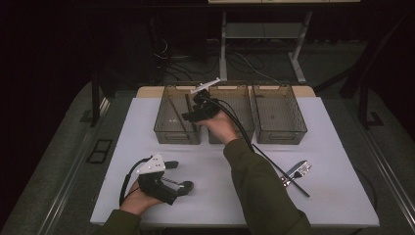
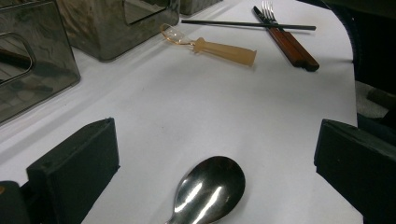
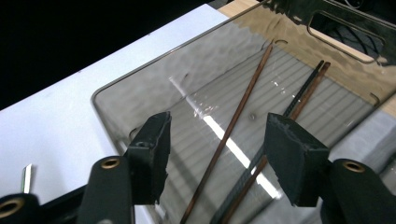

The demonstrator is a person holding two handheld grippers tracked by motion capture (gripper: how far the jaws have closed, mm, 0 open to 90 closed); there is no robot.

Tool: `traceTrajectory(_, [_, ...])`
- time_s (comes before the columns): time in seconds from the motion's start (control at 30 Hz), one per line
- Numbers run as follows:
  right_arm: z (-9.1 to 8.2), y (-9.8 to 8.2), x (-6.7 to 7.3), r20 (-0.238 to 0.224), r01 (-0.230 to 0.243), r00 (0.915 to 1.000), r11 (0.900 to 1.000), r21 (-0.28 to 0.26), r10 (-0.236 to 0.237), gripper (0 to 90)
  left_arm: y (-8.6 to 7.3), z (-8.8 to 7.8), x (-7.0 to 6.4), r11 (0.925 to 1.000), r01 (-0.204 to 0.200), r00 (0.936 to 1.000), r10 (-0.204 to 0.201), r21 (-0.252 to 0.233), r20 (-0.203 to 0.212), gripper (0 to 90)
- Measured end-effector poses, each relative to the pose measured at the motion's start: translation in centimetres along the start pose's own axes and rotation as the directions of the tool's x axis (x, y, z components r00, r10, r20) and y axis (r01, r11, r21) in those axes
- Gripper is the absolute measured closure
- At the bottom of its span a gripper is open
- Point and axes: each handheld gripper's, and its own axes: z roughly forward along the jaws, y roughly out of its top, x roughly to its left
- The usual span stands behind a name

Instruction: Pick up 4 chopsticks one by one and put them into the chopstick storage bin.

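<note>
Chopsticks (image 3: 219,140) lie loose in the smoked see-through bin (image 3: 140,88) under the right gripper (image 3: 215,154): one brown stick runs from the frame's bottom centre up to the upper right, w/ a dark one and another brown one beside it, further right. Right gripper's jaws stand partly apart, nothing between the pads; the sticks are seen through the gap, lower down on the bin floor. In the high view the right gripper (image 1: 192,115) sits centre frame over the left bin (image 1: 169,134), at the wall it shares w/ the middle bin (image 1: 244,134); a third bin (image 1: 281,134) stands to the right, all three in a row at the table's far side.

Left gripper (image 1: 182,175) is at lower left of the high view, resting low on the white table (image 1: 333,196), jaws wide apart. In the left gripper view a steel spoon (image 2: 210,189) lies bowl-up at bottom centre between those jaws, pads not touching it.

Further out, upper part of the left gripper view: a clear amber-handled utensil (image 2: 219,49) near the bin corner, then a black chopstick (image 2: 247,24) laid across a wood-handled fork (image 2: 285,39) at upper right. High view shows that fork (image 1: 296,172) at the right of the table, beside the right sleeve (image 1: 259,191).
</note>
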Motion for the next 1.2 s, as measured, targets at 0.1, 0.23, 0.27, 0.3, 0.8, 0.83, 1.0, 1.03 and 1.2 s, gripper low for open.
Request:
traceTrajectory(0.1, [-1.3, -0.7, -0.3, 0.005, 0.007, 1.0, 1.0, -0.007, -0.007, 40.4, 0.0, 0.0, -0.1, 1.0, 0.007, 1.0, -0.007, -0.001, 0.001, 0.0])
traceTrajectory(0.23, [-3.2, -1.5, -0.7, 0.007, 0.01, 0.9999, 1.0, -0.016, -0.01, 39.2, -0.1, 0.0, -0.1, 0.9998, 0.017, 0.9998, -0.017, 0.0, -0.002, 0.0])
traceTrajectory(0.27, [-3.6, -1.7, -0.8, 0.004, 0.008, 1.0, 1.0, -0.018, -0.008, 38.8, -0.1, 0.0, -0.1, 0.9999, 0.013, 0.9999, -0.013, 0.003, -0.003, 0.0])
traceTrajectory(0.3, [-4.0, -1.9, -0.9, 0.003, 0.011, 0.9999, 1.0, -0.018, -0.011, 38.6, -0.1, 0.0, -0.1, 0.9999, 0.014, 0.9999, -0.014, 0.002, -0.002, 0.0])
traceTrajectory(0.8, [-8.9, -5.7, -2.3, 0.014, 0.036, 0.9993, 0.999, -0.029, -0.036, 36.3, -0.2, 0.1, -0.1, 0.9999, 0.014, 0.9999, -0.014, 0.009, 0.0, 0.0])
traceTrajectory(0.83, [-9.3, -6.0, -2.4, 0.012, 0.036, 0.9993, 0.999, -0.03, -0.036, 36.3, -0.2, 0.1, -0.1, 0.9999, 0.013, 0.9999, -0.013, 0.008, 0.0, 0.0])
traceTrajectory(1.0, [-10.9, -7.7, -2.7, 0.011, 0.033, 0.9994, 0.999, -0.035, -0.033, 36.3, -0.2, 0.0, -0.1, 0.9999, 0.011, 0.9999, -0.011, 0.008, -0.001, 0.0])
traceTrajectory(1.03, [-11.2, -8.0, -2.8, 0.014, 0.035, 0.9993, 0.999, -0.038, -0.035, 36.3, -0.2, 0.0, -0.1, 0.9999, 0.008, 1.0, -0.008, 0.01, -0.001, 0.0])
traceTrajectory(1.2, [-12.7, -9.8, -3.2, 0.023, 0.036, 0.9991, 0.999, -0.038, -0.035, 37.2, -0.2, 0.1, 0.0, 0.9999, 0.011, 0.9999, -0.011, 0.013, -0.006, 0.0])
